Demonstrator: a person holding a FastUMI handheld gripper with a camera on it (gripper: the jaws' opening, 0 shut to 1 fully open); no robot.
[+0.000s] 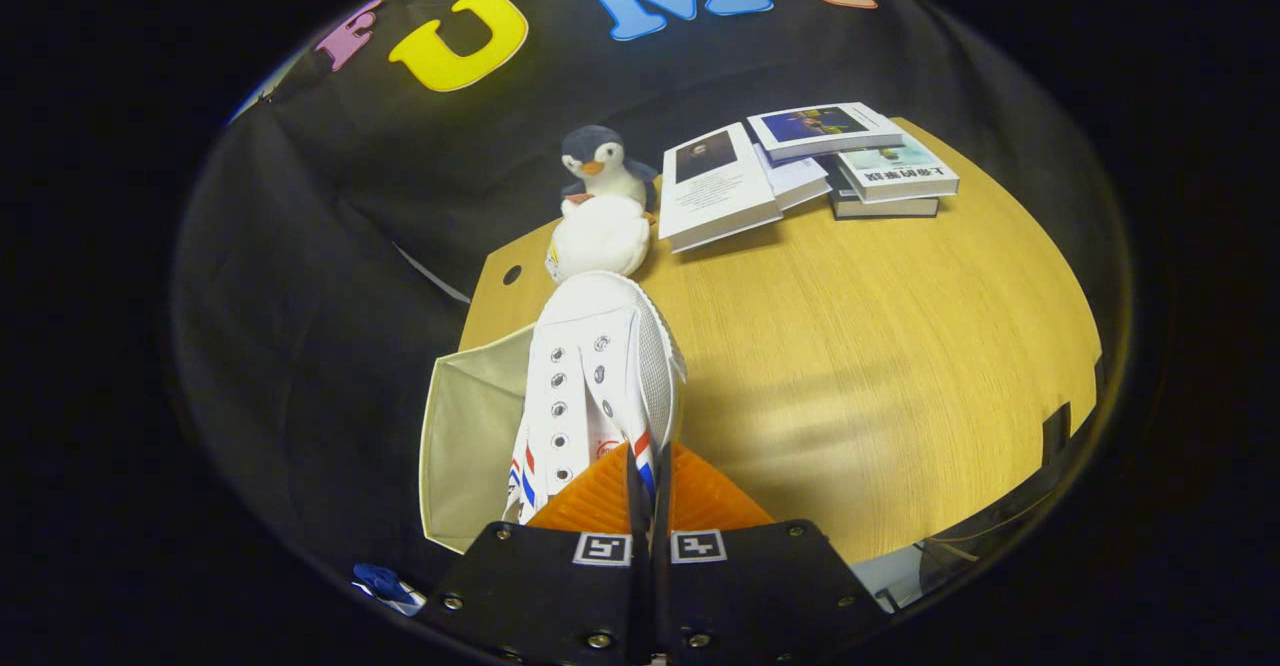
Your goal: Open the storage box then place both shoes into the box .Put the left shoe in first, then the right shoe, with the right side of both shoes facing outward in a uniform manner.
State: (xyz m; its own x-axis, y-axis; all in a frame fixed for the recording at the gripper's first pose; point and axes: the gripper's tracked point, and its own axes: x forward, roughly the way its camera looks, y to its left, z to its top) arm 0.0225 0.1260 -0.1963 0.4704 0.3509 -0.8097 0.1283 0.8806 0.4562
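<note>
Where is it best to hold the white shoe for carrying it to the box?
At the collar wall, where the gripper is shut on the white shoe from the heel end: that thin upright edge fits between the jaws, and the toe points away, above the open storage box.

Readable text: one book spine carries print, too small to make out.

On the wooden surface (850, 346) beyond the jaws, a stack of books (880, 171) shows a spine with what look like bold characters, possibly Chinese, but they blur at this size. The open book (715, 186) beside it has lines of fine print under a dark photo, illegible. Two square black-and-white coded markers (650, 547) sit on the gripper (648, 491) body; they hold patterns, not words.
</note>
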